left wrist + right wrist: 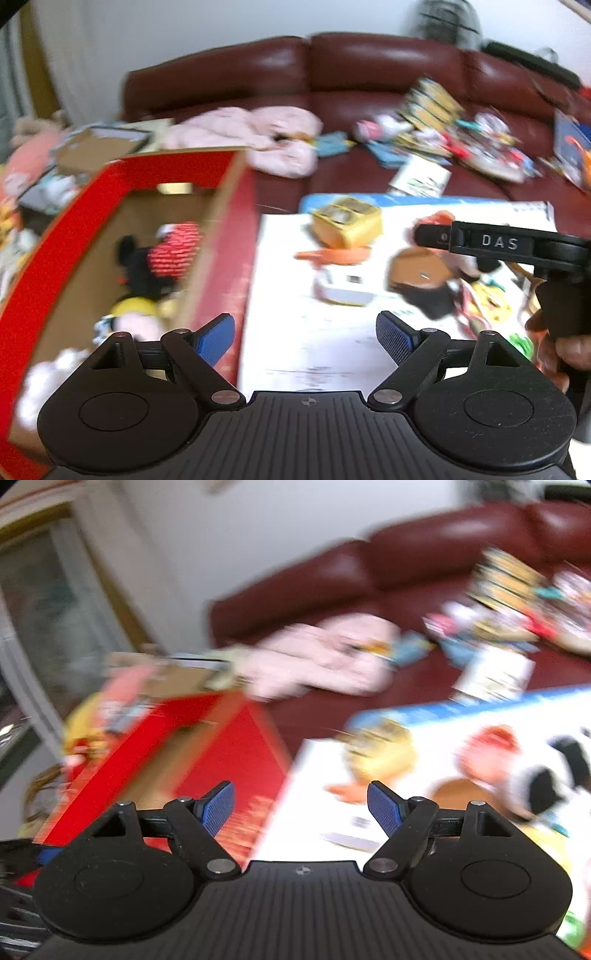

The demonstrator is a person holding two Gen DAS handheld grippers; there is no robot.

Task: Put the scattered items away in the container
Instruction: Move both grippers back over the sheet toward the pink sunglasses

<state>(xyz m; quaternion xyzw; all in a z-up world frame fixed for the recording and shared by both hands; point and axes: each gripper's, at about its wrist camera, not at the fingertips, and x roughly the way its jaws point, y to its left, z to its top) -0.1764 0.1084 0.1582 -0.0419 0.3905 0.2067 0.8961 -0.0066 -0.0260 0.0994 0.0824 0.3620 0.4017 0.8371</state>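
A red cardboard box stands open at the left, with a black plush in a red dotted bow and other soft toys inside. To its right a white board carries a yellow box, an orange piece, a small white box and a brown plush. My left gripper hangs open over the box's near right wall and the board, holding nothing. A hand holds my right gripper, and one of its black fingers shows above the brown plush. In the blurred right wrist view, my right gripper is open and holds nothing, between the red box and the board.
A dark red leather sofa runs behind, with a pink plush and a heap of colourful packets on its seat. An open brown carton and more toys lie left of the red box. A glass door stands far left.
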